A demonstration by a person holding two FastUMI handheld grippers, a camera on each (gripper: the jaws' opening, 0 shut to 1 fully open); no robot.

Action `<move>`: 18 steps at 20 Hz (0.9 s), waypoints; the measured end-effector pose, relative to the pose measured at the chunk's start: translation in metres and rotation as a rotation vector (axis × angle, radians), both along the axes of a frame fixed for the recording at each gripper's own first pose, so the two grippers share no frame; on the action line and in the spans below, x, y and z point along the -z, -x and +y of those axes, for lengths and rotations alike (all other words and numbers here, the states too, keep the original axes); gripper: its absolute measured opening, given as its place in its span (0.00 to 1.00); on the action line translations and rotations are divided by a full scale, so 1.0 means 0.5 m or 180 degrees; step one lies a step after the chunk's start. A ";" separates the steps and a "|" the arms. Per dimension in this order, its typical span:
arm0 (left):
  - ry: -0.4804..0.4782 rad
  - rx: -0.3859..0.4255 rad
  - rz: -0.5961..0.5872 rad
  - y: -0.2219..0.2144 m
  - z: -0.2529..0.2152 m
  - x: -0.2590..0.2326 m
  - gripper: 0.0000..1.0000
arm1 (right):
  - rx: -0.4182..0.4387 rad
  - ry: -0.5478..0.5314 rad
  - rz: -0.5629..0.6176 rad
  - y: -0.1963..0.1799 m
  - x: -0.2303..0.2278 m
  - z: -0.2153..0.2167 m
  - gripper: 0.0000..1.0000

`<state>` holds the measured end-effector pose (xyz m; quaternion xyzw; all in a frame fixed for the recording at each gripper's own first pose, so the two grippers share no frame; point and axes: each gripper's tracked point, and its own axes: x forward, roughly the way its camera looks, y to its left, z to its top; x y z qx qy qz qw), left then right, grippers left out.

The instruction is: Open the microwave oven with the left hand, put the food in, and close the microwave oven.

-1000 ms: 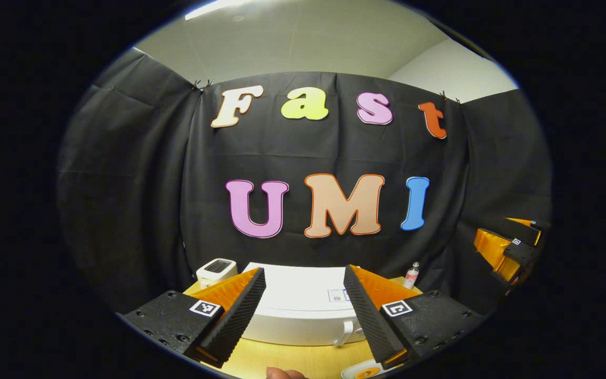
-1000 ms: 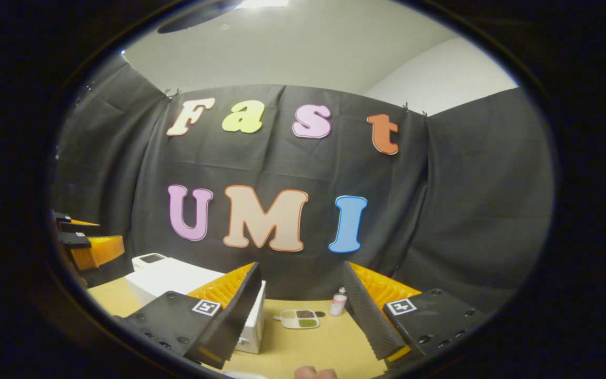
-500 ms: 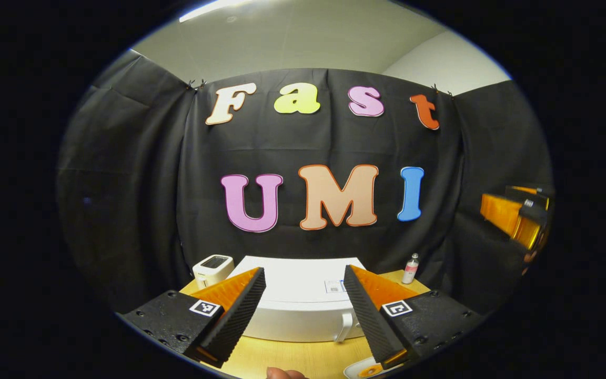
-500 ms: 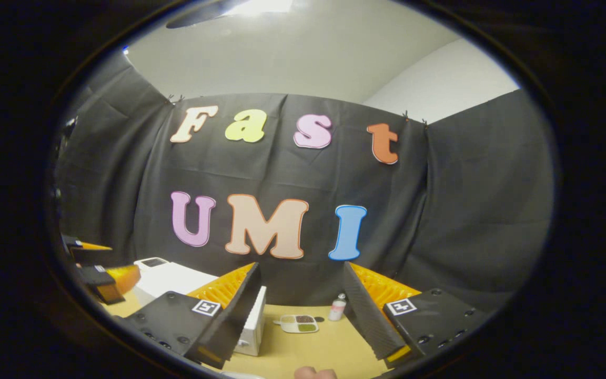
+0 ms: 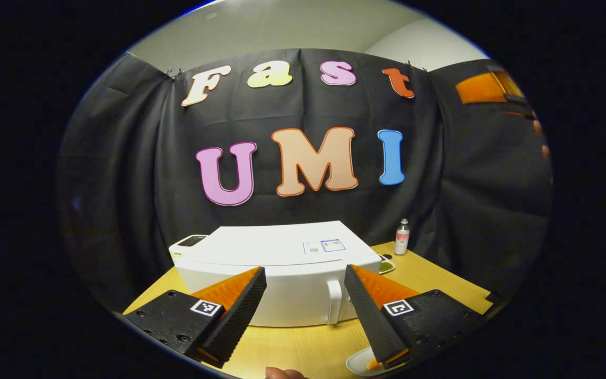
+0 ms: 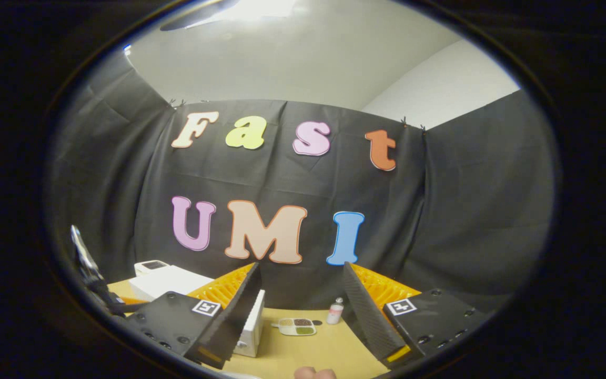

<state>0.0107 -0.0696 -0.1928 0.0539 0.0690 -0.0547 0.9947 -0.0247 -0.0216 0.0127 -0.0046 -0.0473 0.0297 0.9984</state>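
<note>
White microwave (image 5: 282, 273) shut on the table (image 5: 303, 347) — both grippers' fingers spread, empty.

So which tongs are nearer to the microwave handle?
Left. The left tongs hang open just before the handle; the right tongs are up and off to its right.

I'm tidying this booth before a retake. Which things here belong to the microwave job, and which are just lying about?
For the job:
- microwave oven, door shut
- its handle
- plate of food at the near table edge
- left tongs, open
- right tongs, open

Lying about:
- small bottle
- divided dish
- small white device behind the oven
</note>
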 end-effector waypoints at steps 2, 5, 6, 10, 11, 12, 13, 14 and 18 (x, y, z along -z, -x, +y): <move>-0.0051 0.0062 0.0172 -0.015 -0.016 0.062 0.97 | 0.0027 0.0054 0.0003 0.004 0.002 -0.007 0.96; -0.0111 0.0147 0.0406 -0.035 -0.038 0.137 0.98 | 0.0079 0.0126 -0.0015 0.009 0.009 -0.018 0.98; -0.0143 0.0164 0.0479 -0.044 -0.041 0.163 0.98 | 0.0097 0.0136 -0.0008 0.011 0.012 -0.022 0.98; -0.0144 0.0214 0.0747 -0.075 -0.057 0.235 0.99 | 0.0164 0.0168 0.0026 0.015 0.023 -0.039 0.98; -0.0165 0.0207 0.0789 -0.084 -0.058 0.246 0.99 | 0.0185 0.0181 0.0036 0.015 0.028 -0.043 0.96; -0.0188 0.0208 0.0804 -0.093 -0.061 0.258 0.99 | 0.0201 0.0198 0.0043 0.018 0.029 -0.045 0.96; -0.0204 0.0235 0.0841 -0.101 -0.068 0.267 0.99 | 0.0212 0.0202 0.0057 0.018 0.031 -0.046 0.96; -0.0233 0.0256 0.0889 -0.109 -0.074 0.280 0.98 | 0.0213 0.0200 0.0070 0.019 0.033 -0.047 0.96; -0.0208 0.0285 0.0954 -0.125 -0.081 0.300 0.98 | 0.0264 0.0251 0.0060 0.024 0.030 -0.055 0.98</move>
